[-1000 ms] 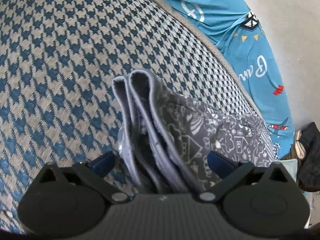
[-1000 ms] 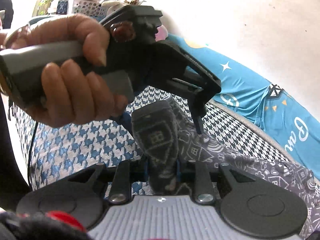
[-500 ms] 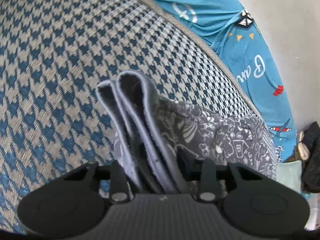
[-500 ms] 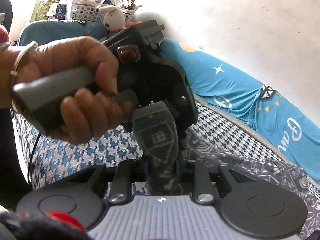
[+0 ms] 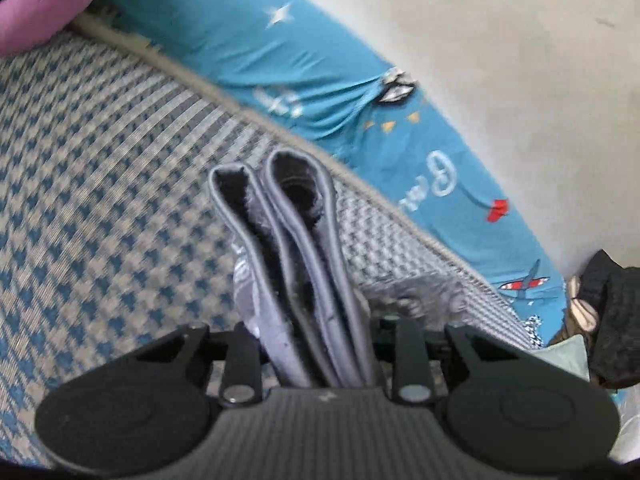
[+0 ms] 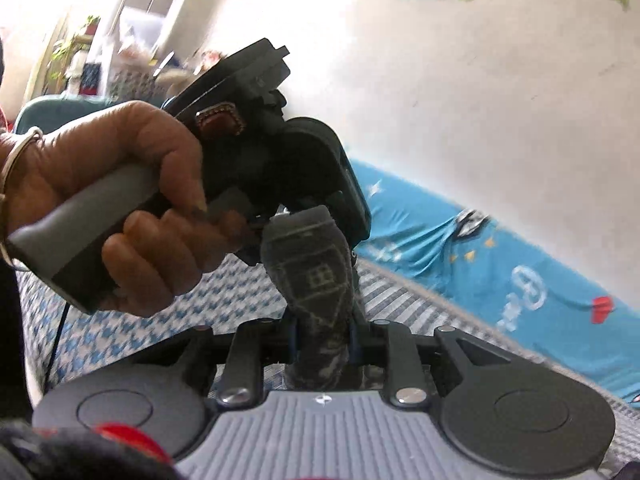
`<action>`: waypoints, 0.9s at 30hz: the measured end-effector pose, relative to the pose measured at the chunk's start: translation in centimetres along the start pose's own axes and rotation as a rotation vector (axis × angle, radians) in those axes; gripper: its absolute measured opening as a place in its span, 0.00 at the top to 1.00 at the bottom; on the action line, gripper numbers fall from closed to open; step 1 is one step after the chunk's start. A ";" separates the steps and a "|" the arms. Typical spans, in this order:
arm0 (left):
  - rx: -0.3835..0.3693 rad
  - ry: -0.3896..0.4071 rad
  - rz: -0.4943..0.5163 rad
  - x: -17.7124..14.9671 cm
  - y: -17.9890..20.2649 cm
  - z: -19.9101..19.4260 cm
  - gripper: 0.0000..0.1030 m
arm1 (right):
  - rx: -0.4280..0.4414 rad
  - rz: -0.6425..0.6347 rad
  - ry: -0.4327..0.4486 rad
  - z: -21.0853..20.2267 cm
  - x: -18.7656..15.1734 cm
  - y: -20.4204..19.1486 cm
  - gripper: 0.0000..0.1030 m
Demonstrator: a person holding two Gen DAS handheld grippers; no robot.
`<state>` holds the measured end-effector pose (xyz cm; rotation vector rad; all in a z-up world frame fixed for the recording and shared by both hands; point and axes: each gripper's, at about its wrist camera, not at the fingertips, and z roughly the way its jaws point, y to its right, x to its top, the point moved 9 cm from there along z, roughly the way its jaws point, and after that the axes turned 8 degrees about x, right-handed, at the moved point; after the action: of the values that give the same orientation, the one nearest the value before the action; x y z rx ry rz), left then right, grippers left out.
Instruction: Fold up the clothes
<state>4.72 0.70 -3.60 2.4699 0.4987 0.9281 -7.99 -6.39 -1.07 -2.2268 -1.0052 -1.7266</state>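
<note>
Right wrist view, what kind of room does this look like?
Probably a bedroom at home: a houndstooth bed cover, a teal cartoon-print sheet along the plaster wall, and cluttered shelves with plants behind.

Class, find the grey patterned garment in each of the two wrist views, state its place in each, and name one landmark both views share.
Left wrist view: the grey patterned garment rises at centre in layered folds, clamped in the left gripper.
Right wrist view: the garment stands at centre, pinched in the right gripper.
Shared landmark: the blue printed sheet along the white wall.
</note>
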 end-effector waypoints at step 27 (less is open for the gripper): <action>-0.053 -0.105 0.392 -8.1 27.9 14.8 0.74 | -0.353 0.532 -0.092 -6.4 -11.2 23.0 0.81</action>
<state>13.95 -30.59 -3.00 2.5986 -0.0505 0.9327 -0.95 -31.80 -2.83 -2.4874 -0.0827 -1.6502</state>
